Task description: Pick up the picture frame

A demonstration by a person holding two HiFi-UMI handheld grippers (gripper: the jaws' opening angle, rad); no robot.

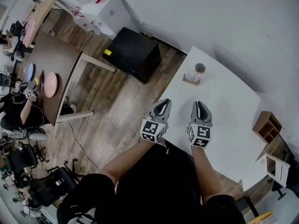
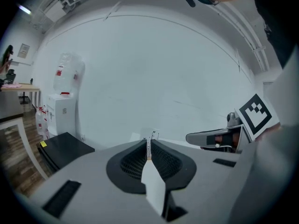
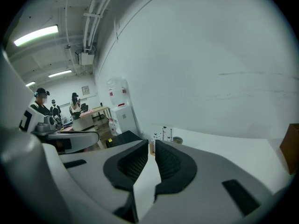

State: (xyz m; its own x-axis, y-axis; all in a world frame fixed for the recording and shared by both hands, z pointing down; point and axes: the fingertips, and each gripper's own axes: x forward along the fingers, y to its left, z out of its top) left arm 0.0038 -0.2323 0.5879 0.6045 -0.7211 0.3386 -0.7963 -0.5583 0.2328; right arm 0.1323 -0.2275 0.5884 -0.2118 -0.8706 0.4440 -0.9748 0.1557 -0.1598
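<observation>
In the head view, the person's arms reached out over the near edge of the white counter (image 1: 229, 115), one tool in each hand. The left hand-held gripper (image 1: 163, 102) hung at the counter's 9 o'clock edge. Its own view showed the pads of the left hand-held gripper (image 2: 148, 143) pressed together at the tips with nothing between them. The right hand-held gripper (image 1: 200, 104) hovered just beside it at 3 o'clock. Its view showed the jaws of the right hand-held gripper (image 3: 152, 146) a narrow slit apart and empty.

Farther out on the counter, at about 12 o'clock from the right tool and 1 o'clock from the left, stood the picture frame (image 1: 192, 79), small, upright and apart from both tools. It showed over the jaw tips in both gripper views (image 2: 151, 135) (image 3: 165, 133). A small round object (image 1: 200, 68) sat just beyond it at 1 o'clock. A wooden box (image 1: 267, 126) sat at the counter's 3 o'clock side. On the floor past the counter, at 10 o'clock, stood a black box (image 1: 133, 53).
</observation>
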